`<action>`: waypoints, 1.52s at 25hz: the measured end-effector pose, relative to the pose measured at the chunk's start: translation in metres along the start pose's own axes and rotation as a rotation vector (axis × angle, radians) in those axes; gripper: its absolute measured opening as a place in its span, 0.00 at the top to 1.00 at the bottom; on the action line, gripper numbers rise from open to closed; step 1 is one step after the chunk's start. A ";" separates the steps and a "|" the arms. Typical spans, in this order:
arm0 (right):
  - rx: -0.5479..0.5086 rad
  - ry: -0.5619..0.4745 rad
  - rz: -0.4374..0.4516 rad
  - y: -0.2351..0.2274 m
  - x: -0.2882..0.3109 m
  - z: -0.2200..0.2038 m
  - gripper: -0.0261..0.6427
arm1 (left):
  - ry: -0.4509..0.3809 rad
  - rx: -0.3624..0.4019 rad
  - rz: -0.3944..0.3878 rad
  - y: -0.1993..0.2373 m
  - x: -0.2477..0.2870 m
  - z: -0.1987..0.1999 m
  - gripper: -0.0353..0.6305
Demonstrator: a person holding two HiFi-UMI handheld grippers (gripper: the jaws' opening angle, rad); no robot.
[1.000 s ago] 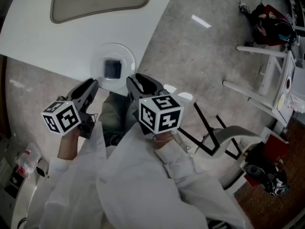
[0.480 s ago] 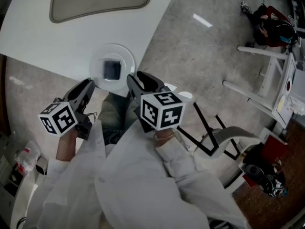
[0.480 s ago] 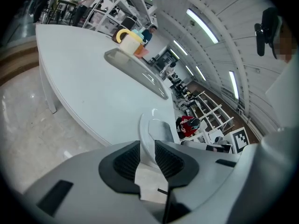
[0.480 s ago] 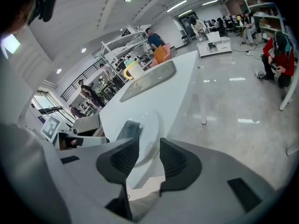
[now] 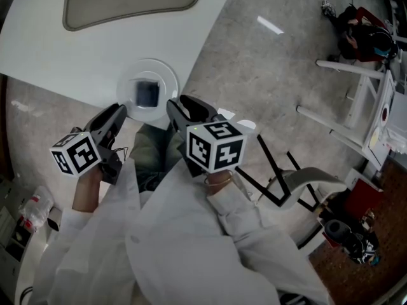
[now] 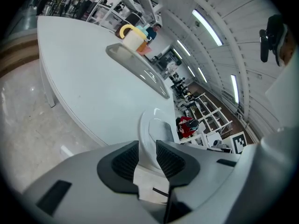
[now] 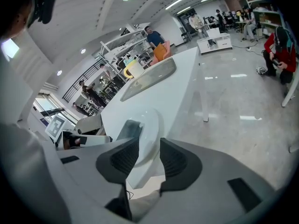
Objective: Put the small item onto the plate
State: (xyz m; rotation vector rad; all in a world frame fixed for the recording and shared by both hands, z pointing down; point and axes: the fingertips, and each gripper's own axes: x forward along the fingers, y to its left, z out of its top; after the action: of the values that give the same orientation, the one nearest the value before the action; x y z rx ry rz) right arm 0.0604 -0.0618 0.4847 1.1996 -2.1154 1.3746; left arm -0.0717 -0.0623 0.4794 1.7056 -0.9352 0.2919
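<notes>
A small dark grey block (image 5: 147, 94) lies in the middle of the round white plate (image 5: 166, 81), which sits near the front edge of the white table (image 5: 76, 56). Both grippers hover just short of the plate, over the table's edge. My left gripper (image 5: 117, 114) is at the plate's lower left and open, with only the plate (image 6: 148, 125) showing through its gap. My right gripper (image 5: 178, 107) is at the plate's lower right; its jaws have just been opening and nothing is between them. In the right gripper view (image 7: 149, 148) the block (image 7: 131, 129) rests on the plate (image 7: 152, 125).
A long tray with a beige inside (image 5: 127, 2) lies further back on the table, with a yellow-handled cup (image 6: 131, 35) beyond it. White frames (image 5: 346, 100) and a chair (image 5: 299, 183) stand on the grey floor at right. A person in red (image 5: 359, 33) sits far off.
The left gripper's marker cube has shifted slightly left and rolled a little. The block stays on the plate, and the right gripper stays in place.
</notes>
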 end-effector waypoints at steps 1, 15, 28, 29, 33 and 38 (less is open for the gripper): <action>0.003 0.003 0.003 0.000 0.000 0.000 0.77 | -0.001 -0.005 -0.001 0.000 0.000 0.000 0.80; 0.031 0.020 0.019 0.003 0.004 -0.004 0.77 | 0.004 -0.051 -0.017 -0.003 0.003 -0.002 0.80; 0.101 0.004 0.033 0.003 0.001 -0.002 0.77 | -0.004 -0.056 -0.032 -0.005 0.002 -0.001 0.80; 0.099 0.004 0.031 0.004 0.000 -0.002 0.77 | -0.003 -0.046 -0.033 -0.005 0.002 -0.001 0.80; 0.095 -0.007 0.016 0.003 -0.001 -0.003 0.78 | -0.015 -0.016 -0.016 -0.006 0.002 0.002 0.81; 0.095 -0.027 -0.019 -0.001 -0.002 -0.003 0.85 | -0.030 0.015 0.000 -0.006 0.002 0.004 0.84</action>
State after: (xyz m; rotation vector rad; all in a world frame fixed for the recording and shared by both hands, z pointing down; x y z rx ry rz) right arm 0.0618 -0.0583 0.4849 1.2780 -2.0720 1.4735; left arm -0.0667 -0.0663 0.4750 1.7276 -0.9573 0.2748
